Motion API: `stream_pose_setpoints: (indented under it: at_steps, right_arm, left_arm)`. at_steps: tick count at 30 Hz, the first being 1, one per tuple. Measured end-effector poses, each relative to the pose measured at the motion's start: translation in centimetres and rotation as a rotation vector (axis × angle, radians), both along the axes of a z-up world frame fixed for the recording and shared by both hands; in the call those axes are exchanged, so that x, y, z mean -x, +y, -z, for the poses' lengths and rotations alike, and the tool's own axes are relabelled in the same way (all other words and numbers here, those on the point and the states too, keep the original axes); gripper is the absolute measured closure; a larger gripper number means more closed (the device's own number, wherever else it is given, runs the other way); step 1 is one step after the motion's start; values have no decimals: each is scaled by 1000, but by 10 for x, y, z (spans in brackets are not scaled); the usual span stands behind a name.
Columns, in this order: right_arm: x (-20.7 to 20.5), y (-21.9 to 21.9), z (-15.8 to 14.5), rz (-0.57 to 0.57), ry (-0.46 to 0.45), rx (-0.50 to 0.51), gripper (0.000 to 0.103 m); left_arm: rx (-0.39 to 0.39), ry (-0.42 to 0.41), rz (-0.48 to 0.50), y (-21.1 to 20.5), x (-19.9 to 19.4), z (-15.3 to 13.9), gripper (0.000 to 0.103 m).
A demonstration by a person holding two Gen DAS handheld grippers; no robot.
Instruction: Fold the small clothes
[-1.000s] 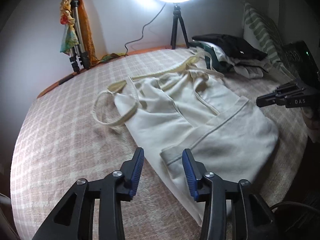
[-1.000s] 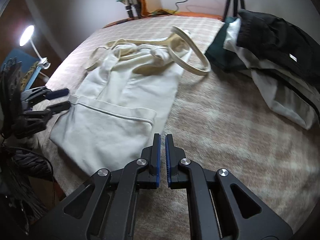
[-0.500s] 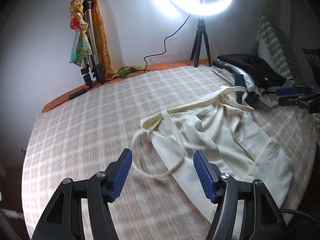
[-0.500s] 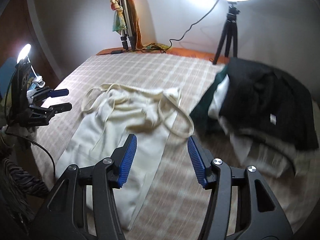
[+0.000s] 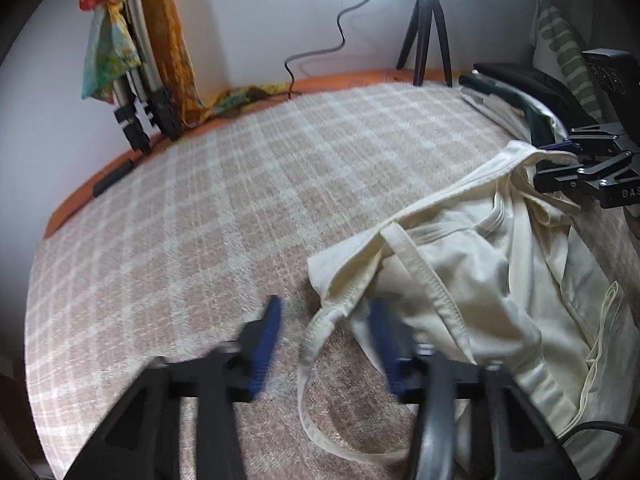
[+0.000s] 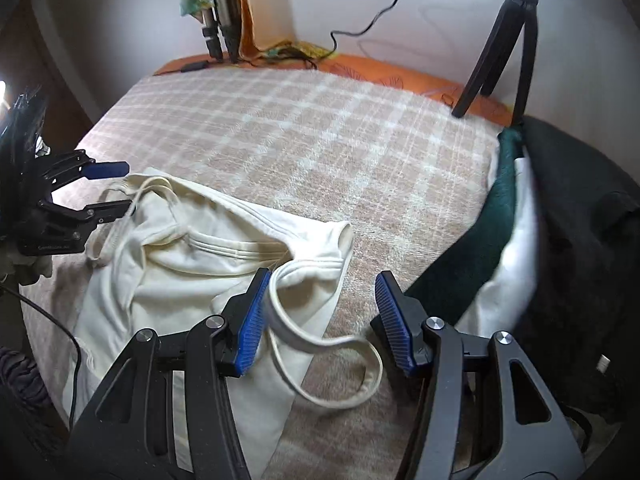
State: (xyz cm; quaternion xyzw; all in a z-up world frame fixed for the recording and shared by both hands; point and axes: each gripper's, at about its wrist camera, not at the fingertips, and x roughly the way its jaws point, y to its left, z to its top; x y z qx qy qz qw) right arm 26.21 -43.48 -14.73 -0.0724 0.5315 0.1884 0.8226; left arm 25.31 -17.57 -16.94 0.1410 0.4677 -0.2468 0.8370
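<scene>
Now both tools had dropped from their raised, wider view half a second earlier down to the top edge of the cream cotton garment with long straps, which lay rumpled on the pink-and-white checked bed blanket. The left hand-held gripper, jaws spread and motion-blurred, straddled one upper corner and its strap loop. The right hand-held gripper, which had been shut a second before, stood open over the other corner, its strap looping between the jaws. Neither gripped cloth yet. Judging by this, the two corners were about to be pinched for a first fold; the dark pile of clothes waited alongside
</scene>
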Motion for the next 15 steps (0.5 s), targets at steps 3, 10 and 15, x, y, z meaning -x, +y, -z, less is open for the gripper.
stream_pose_setpoints:
  at_steps: [3,10,15]
  right_arm:
    - [-4,2,5,-1,26,26,97]
    - [5,-12,-38,50,-26,-125,98]
    - [22,-19,-68,84,-22,-164,98]
  left_arm:
    - [26,18,18,0,-1,-1,97]
    - [110,63,-7,7,-3,-24,98]
    - [120,50,-10,10,10,-48,99]
